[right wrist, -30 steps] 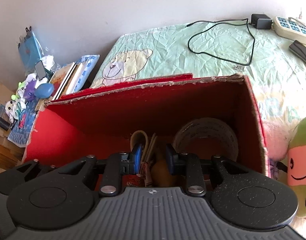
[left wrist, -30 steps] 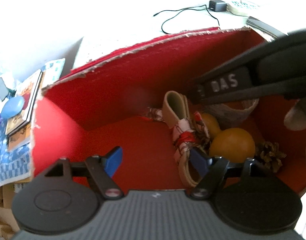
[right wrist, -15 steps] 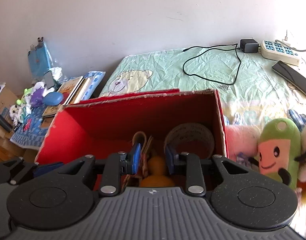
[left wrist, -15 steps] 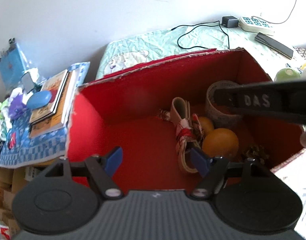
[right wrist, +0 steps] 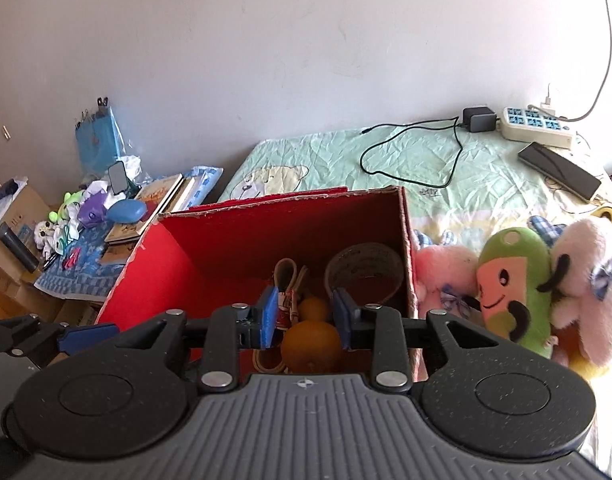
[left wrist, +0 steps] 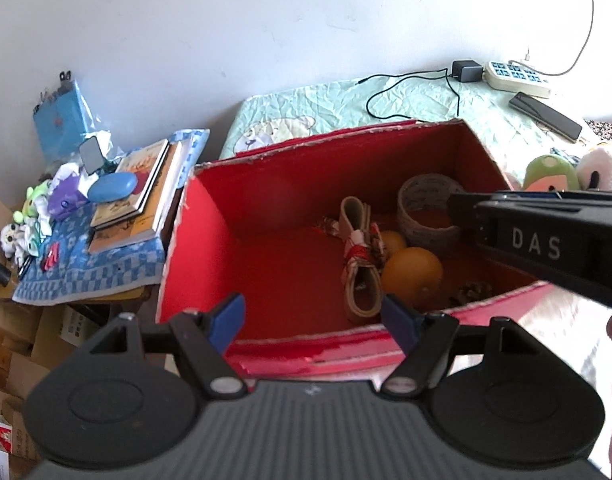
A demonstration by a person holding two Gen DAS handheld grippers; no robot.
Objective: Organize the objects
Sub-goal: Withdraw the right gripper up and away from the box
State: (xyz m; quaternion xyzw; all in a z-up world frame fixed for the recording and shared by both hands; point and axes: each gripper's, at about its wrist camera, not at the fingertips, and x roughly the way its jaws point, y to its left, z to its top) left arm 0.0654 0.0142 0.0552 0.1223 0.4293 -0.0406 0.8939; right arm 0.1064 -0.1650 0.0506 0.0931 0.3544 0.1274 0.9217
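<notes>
A red cardboard box (left wrist: 210,240) (right wrist: 154,276) stands open on the bed. Inside lie a tape roll (left wrist: 425,216) (right wrist: 363,270), two orange balls (left wrist: 411,276) (right wrist: 311,338), a folded strap bundle (left wrist: 359,256) and a pinecone (left wrist: 473,292). My left gripper (left wrist: 313,318) hangs open over the box's near wall, empty. My right gripper (right wrist: 306,318) is partly open above the box's right half, with nothing between its blue pads (right wrist: 268,316). Its black body (left wrist: 545,244) crosses the left wrist view from the right.
Pink, green and white plush toys (right wrist: 509,280) lean against the box's right side. A power strip (right wrist: 537,122), phone (right wrist: 559,170) and black cable (right wrist: 409,148) lie on the green bedsheet. A cluttered side table (left wrist: 86,276) with books stands at the left.
Both grippers have drawn back and up from inside the box, so the whole box and room now show. The finger gaps look about the same.
</notes>
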